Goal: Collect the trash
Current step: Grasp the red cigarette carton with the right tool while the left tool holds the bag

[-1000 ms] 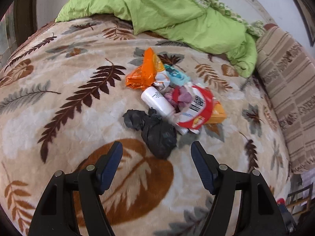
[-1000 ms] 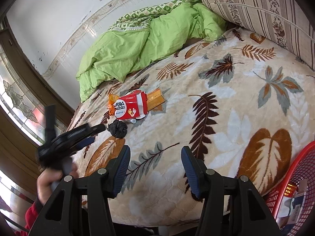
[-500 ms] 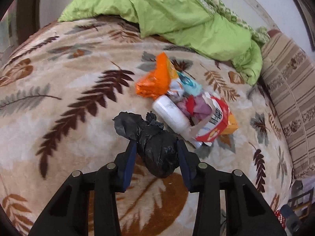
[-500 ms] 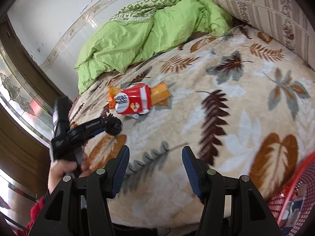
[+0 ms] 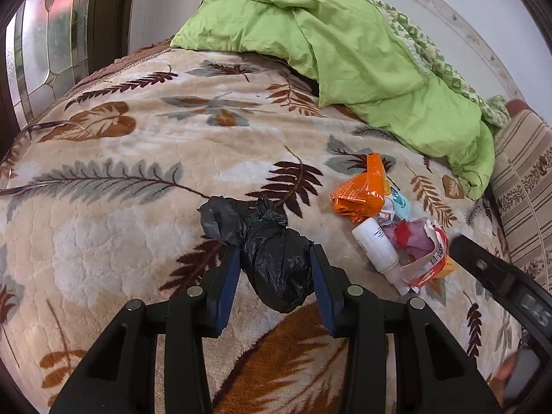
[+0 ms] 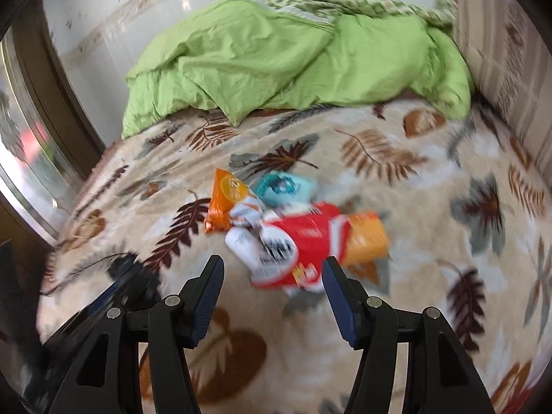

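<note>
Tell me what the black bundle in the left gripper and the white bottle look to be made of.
Black bundle: thin plastic film, likely a knotted bag; glossy crinkles and a twisted neck. The left gripper pinches it. White bottle: probably rigid plastic, smooth matte white with a printed label; its cap end is hidden among wrappers.

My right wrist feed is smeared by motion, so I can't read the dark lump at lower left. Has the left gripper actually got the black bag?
Observer: Yes. The left gripper has just been closing its jaws, and both pads now press on the knotted black bag.
Operator: And the white blur beside the red packet?
Observer: It is a white bottle lying on its side against the red packet.
Operator: Is that packet sealed?
Observer: No. The end facing the left camera is torn open, with pink and red scraps showing inside.
</note>
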